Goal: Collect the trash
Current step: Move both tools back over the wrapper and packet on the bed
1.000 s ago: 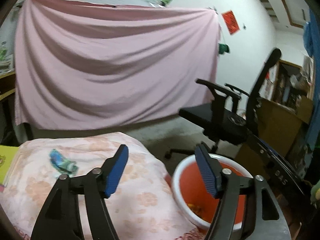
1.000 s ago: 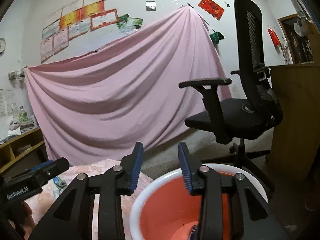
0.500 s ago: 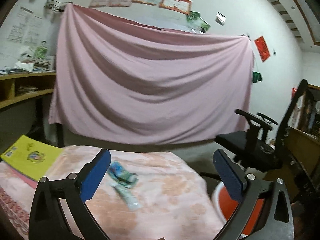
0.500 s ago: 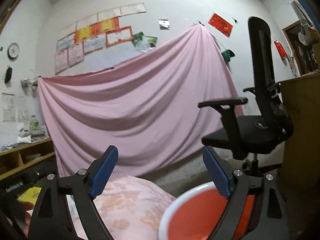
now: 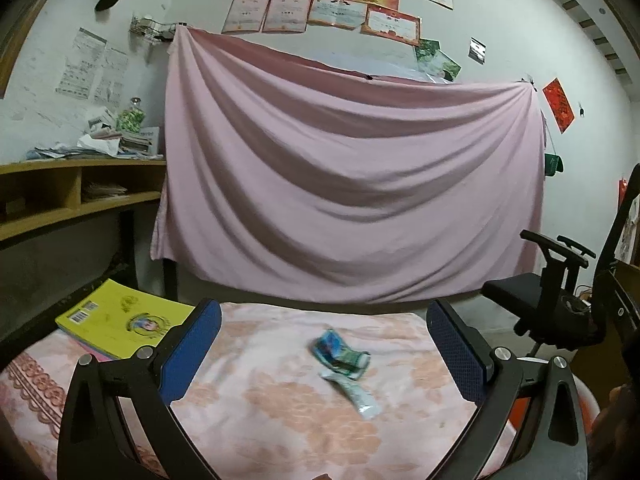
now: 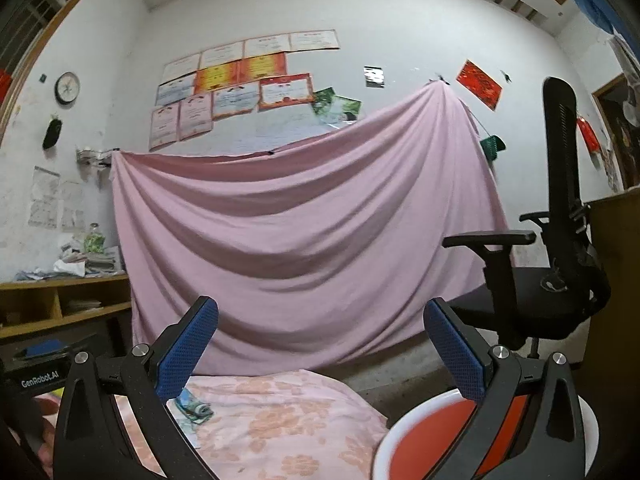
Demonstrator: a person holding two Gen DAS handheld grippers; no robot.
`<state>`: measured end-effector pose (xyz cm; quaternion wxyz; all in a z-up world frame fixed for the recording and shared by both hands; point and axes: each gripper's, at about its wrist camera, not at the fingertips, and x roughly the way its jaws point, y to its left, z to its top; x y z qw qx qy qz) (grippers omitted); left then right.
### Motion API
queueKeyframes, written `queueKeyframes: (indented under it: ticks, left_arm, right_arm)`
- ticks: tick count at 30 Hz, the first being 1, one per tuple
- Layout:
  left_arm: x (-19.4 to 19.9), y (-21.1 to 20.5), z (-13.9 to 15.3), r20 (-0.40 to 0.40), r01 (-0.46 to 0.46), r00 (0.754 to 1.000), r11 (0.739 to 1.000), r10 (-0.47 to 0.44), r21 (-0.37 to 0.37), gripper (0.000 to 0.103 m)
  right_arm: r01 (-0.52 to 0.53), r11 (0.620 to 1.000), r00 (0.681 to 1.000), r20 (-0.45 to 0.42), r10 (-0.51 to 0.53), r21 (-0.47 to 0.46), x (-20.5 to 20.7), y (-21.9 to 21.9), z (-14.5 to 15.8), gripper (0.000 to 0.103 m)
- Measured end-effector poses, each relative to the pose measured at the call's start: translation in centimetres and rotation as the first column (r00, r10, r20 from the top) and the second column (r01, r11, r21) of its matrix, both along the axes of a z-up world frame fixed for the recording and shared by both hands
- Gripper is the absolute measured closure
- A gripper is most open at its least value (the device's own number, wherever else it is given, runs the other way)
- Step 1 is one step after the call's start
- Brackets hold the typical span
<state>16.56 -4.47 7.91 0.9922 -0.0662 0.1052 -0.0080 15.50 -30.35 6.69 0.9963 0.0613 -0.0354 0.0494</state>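
Pink cloth [image 5: 280,400] bears wrappers [image 5: 344,364] between gaping empty left gripper [image 5: 324,340]; right gripper [image 6: 320,340] (gaping, empty) shows bucket [image 6: 404,436].

Each tool [image 5: 323,344] has black arms, silver screws and blue textured pads [image 6: 187,348].

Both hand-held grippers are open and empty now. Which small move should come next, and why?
Probably ease the left hand-held gripper forward and down onto the crumpled wrappers on the pink cloth. Its jaws have just been opening, nothing is between them, and the wrappers lie straight ahead. The red bin waits beside the cloth.
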Motion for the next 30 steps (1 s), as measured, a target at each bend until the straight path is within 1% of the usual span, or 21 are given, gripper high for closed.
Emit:
queueKeyframes:
  ticks: [4,10,14,20,23,26,27,28,29,30]
  left_arm:
    - [0.1,1.1,-0.3,-0.002,0.0,1.0,1.0,0.0,0.021,0.002]
    - [0.5,2.9,-1.3,-0.015,-0.004,1.0,0.998,0.005,0.068,0.002]
    - [1.0,4.1,-2.1,-0.033,-0.006,0.999,0.996,0.009,0.092,0.002]
    - [2.4,5.2,-3.5,-0.099,-0.003,0.995,0.994,0.014,0.111,0.002]
    - [3.4,5.7,-4.4,-0.155,0.006,0.988,0.994,0.012,0.114,0.002]
    - [4.2,6.1,-5.2,-0.208,0.006,0.978,0.994,0.017,0.11,0.002]
    - [4.5,6.2,-5.4,-0.225,0.005,0.974,0.995,0.018,0.103,0.002]
    - [4.8,6.4,-5.7,-0.245,0.003,0.969,0.995,0.021,0.096,0.002]
    - [5.1,6.5,-5.9,-0.263,0.0,0.964,0.996,0.024,0.09,0.002]
    - [5.3,6.7,-6.1,-0.28,-0.004,0.96,0.997,0.028,0.083,0.003]
  right_arm:
    - [-0.02,0.999,1.0,-0.008,0.019,-0.028,0.2,1.3,-0.4,0.0]
    - [-0.052,0.995,0.998,-0.048,0.048,-0.09,1.3,3.5,-1.2,0.0]
    - [-0.088,0.989,0.991,-0.112,0.075,-0.116,2.6,4.8,-1.8,0.0]
    - [-0.16,0.976,0.965,-0.23,0.123,-0.149,5.0,6.9,-2.7,0.0]
    - [-0.211,0.964,0.935,-0.321,0.151,-0.16,6.7,7.9,-3.3,0.0]
    - [-0.272,0.946,0.883,-0.436,0.172,-0.179,8.5,9.4,-4.4,0.0]
    - [-0.298,0.937,0.862,-0.474,0.182,-0.181,9.1,9.8,-4.8,0.001]
    - [-0.32,0.929,0.839,-0.511,0.186,-0.187,9.6,10.3,-5.1,0.001]
    - [-0.336,0.924,0.823,-0.535,0.192,-0.184,9.9,10.6,-5.4,0.003]
    - [-0.364,0.913,0.797,-0.567,0.205,-0.182,10.3,11.1,-5.8,0.006]
